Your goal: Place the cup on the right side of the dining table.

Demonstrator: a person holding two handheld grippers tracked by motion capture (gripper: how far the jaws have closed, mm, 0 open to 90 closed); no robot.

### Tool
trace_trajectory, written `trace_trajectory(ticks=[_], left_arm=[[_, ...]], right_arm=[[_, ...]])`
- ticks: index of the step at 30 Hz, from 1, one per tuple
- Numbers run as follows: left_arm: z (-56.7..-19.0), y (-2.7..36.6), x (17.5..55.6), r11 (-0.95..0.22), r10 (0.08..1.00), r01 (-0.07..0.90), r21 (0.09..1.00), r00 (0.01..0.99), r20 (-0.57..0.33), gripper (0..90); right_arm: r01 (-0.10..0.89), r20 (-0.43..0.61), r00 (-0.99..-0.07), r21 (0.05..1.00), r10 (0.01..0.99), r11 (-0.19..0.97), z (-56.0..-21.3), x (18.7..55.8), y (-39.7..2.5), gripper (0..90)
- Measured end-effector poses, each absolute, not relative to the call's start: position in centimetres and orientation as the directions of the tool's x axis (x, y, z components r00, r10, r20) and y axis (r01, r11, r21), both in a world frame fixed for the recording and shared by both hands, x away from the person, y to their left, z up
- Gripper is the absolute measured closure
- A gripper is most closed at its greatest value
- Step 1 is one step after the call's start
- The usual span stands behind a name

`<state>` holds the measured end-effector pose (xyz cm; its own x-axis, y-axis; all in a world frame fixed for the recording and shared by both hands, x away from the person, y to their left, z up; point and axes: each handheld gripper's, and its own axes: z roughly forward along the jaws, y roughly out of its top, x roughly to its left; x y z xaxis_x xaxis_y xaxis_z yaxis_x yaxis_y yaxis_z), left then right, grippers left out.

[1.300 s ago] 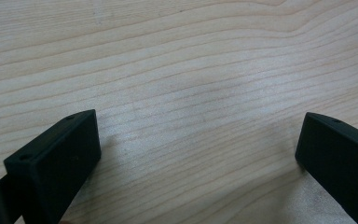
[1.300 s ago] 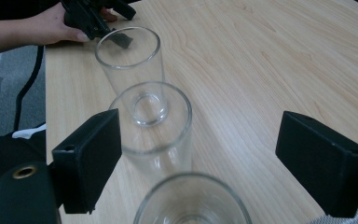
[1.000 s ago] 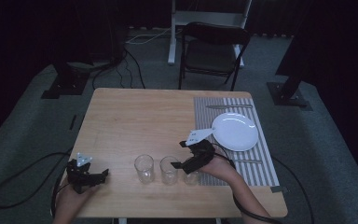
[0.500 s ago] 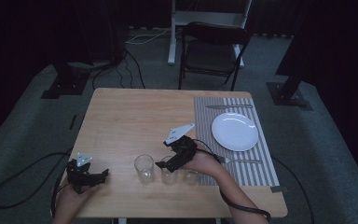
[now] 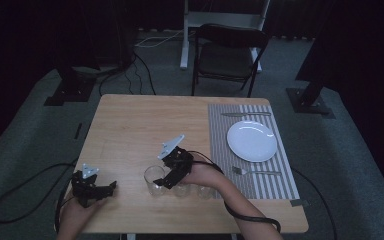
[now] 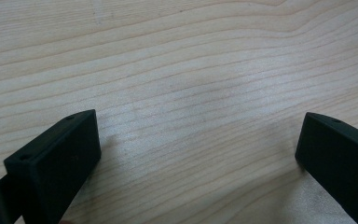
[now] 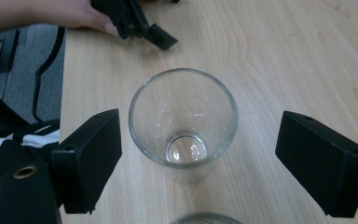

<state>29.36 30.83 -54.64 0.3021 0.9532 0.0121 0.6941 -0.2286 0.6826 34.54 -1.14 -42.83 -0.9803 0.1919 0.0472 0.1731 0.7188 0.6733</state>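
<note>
- The wooden bench (image 5: 130,130) is carrying everything, with a striped placemat (image 5: 220,130) lying along its right edge.
- A white plate (image 5: 252,141) is sitting on the placemat, with a knife (image 5: 245,114) toward the far edge and a fork (image 5: 256,171) toward the near edge.
- The right gripper (image 5: 172,172) is hovering near the middle of the bench's near edge, its jaws standing wide apart (released, grasping nothing) on either side of a glass (image 7: 183,120).
- The left gripper (image 5: 97,190) is resting at the near left corner, jaws spread and released over bare wood.
- The glass (image 5: 154,180) is standing upright and empty, leftmost in a short row of glasses along the near edge, touching neither jaw in the right gripper view.
</note>
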Motion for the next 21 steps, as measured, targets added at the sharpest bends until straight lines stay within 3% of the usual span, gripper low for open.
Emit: trace_trajectory(ticks=[16,17,21], left_arm=[[-54.6,30.8,29.4,-0.228,0.953,0.694,0.683,0.302,0.012,0.3],[-54.6,30.8,29.4,-0.229,0.953,0.694,0.682,0.302,0.012,0.3],[-54.6,30.8,29.4,-0.228,0.953,0.694,0.682,0.302,0.012,0.3]], right_arm=[[0.133,0.016,-0.988,0.579,0.152,0.804,-43.5,34.1,1.7,15.8],[0.129,0.0,-0.988,0.564,0.156,0.816,-43.7,34.2,2.0,20.1],[0.127,-0.014,-0.987,0.542,0.16,0.83,-43.9,34.3,2.3,22.2]])
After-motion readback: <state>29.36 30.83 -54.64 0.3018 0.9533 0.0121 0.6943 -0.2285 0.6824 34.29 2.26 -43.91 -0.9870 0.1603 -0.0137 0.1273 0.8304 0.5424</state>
